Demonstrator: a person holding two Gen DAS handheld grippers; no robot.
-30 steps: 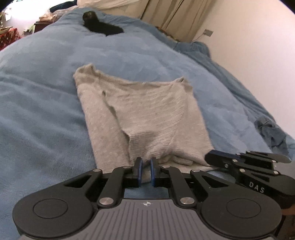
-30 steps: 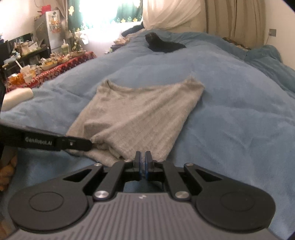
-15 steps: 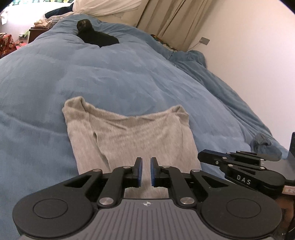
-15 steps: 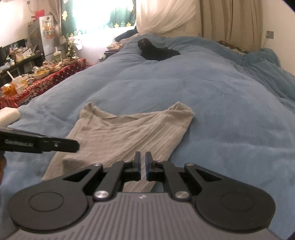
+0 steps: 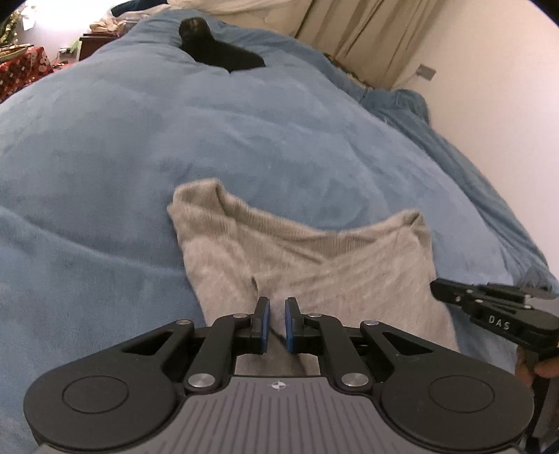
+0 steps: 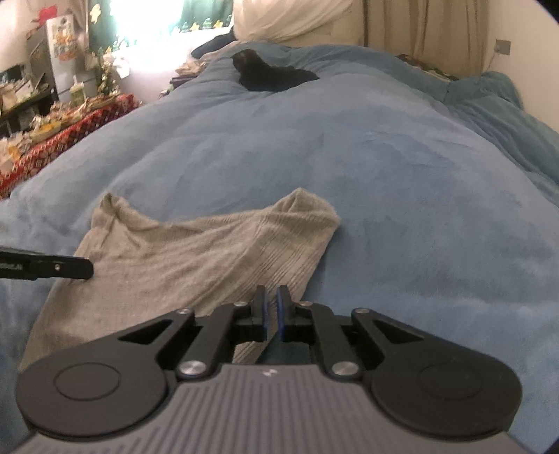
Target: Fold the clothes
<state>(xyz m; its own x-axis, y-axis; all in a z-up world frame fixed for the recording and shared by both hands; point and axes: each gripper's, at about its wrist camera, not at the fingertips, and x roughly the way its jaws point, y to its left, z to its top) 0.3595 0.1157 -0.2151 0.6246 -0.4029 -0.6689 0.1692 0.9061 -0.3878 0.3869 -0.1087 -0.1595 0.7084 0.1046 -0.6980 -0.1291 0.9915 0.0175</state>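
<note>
A grey knit garment (image 5: pixel 332 265) lies on the blue blanket (image 5: pixel 209 139), its two far corners sticking up. My left gripper (image 5: pixel 276 321) is over the garment's near part, shut on a pinch of the fabric; a crease runs up from between the pads. In the right wrist view, my right gripper (image 6: pixel 271 307) is at the right edge of the garment (image 6: pixel 195 258). Its jaws are opening slightly, with ribbed cloth still drawn taut to the pads. Each gripper shows in the other's view: the right gripper (image 5: pixel 440 290) and the left gripper (image 6: pixel 87 269).
A black item (image 6: pixel 269 75) lies far up the bed near a white pillow (image 6: pixel 286 17). A cluttered table with a red patterned cloth (image 6: pixel 52 146) stands left of the bed. Curtains (image 5: pixel 367 35) and a wall (image 5: pixel 489 87) close the right side. A person's hand (image 5: pixel 545 370) holds the right gripper.
Both grippers have moved forward over the bed with the garment's near edge. The visible garment is shorter and its far corners sit closer to the fingers. The right pads have parted a little.
</note>
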